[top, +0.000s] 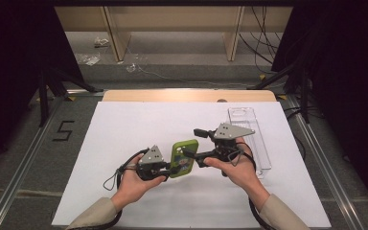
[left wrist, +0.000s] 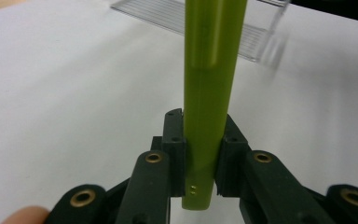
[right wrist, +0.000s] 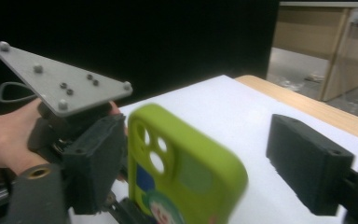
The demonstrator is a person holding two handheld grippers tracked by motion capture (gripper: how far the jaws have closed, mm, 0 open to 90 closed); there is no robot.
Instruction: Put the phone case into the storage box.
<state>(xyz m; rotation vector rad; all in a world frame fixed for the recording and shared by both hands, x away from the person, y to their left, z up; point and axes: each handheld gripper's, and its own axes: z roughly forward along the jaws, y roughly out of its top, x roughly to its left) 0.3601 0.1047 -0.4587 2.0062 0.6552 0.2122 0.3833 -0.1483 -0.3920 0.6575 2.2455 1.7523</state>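
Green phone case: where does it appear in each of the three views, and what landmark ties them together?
High view: green phone case at centre, between the two grippers.
Left gripper view: seen edge-on, rising from centre, clamped between the jaws.
Right gripper view: lower centre, camera cutouts facing the lens.
Shared landmark: the white table cover.

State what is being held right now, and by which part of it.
The green phone case is held by the left gripper, its jaws shut on the case's bottom end, across its thin edge. The right gripper is open around the case, not clamping it.
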